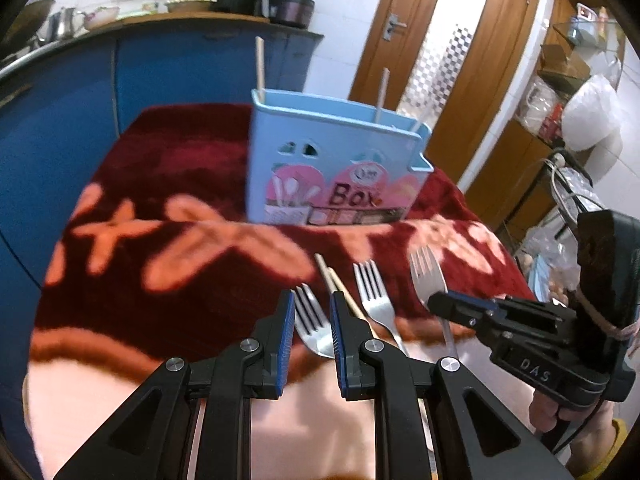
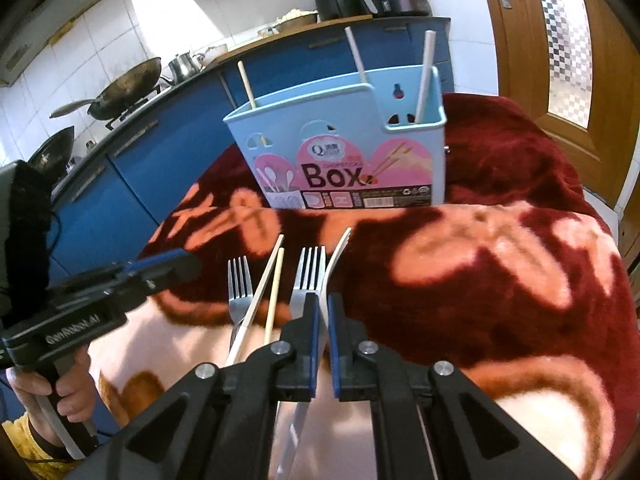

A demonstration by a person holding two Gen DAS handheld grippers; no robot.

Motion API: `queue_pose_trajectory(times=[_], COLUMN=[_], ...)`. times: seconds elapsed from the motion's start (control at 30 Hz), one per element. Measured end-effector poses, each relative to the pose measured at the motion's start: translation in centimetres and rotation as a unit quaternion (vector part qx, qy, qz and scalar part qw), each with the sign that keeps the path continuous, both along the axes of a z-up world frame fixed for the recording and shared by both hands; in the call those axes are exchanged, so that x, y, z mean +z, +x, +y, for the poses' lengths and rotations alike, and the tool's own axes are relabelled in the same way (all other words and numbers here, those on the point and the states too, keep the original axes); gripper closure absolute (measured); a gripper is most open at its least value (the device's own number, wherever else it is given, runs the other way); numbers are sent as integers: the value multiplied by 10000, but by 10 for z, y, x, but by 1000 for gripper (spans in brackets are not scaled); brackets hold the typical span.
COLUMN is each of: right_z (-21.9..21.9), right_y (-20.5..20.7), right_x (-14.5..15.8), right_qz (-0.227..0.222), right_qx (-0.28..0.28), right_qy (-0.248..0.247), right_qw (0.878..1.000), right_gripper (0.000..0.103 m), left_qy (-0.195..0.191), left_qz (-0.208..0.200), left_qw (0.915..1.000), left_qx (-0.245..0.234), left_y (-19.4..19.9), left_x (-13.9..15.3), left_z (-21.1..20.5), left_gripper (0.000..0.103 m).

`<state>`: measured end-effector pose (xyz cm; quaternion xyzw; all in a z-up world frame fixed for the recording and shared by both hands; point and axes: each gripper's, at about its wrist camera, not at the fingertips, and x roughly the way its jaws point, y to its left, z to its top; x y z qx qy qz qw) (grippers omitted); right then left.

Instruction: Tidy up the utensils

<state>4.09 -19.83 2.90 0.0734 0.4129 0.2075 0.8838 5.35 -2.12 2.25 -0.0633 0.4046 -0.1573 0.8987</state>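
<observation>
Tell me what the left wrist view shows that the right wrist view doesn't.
Only the left wrist view shows the shelves cluttered with bags beside the door, and the right gripper from the side.

Only the right wrist view shows two woks on the stove, and the left gripper from the side.

Both show the blue utensil box holding chopsticks, forks and loose chopsticks on the red blanket, and the blue cabinets.

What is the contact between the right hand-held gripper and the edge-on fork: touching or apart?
Touching. The right wrist view shows the right hand-held gripper shut on the fork, its neck pinched between both pads.
</observation>
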Motion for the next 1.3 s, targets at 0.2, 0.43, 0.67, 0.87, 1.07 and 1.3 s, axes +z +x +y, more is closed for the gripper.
queue_pose_trajectory(times=[0.2, 0.43, 0.67, 0.87, 1.07, 1.3], right_z=[-9, -19, -26, -31, -32, -34], right_y=[-5, -9, -13, -14, -16, -18], right_x=[2, 5, 7, 7, 8, 10], right_qz=[-45, -135, -228, -271, -285, -314], right_qx=[-51, -82, -82, -60, -62, -92], right_qy=[115, 233, 320, 388, 408, 431], right_qw=[9999, 9996, 9992, 9989, 9987, 9985], right_gripper=[97, 97, 97, 97, 97, 97], left_qy=[39, 365, 506, 522, 599, 418], left_qz=[495, 1013, 1365, 1444, 1546, 1772], left_qw=[9980, 9928, 9885, 9877, 9857, 9828], left_qx=[-398, -519, -421, -307, -294, -327], left_y=[8, 18, 26, 30, 34, 48], left_x=[-11, -22, -33, -33, -32, -38], left_z=[-21, -38, -43, -43, -47, -50], left_gripper=[85, 86, 90, 90, 90, 94])
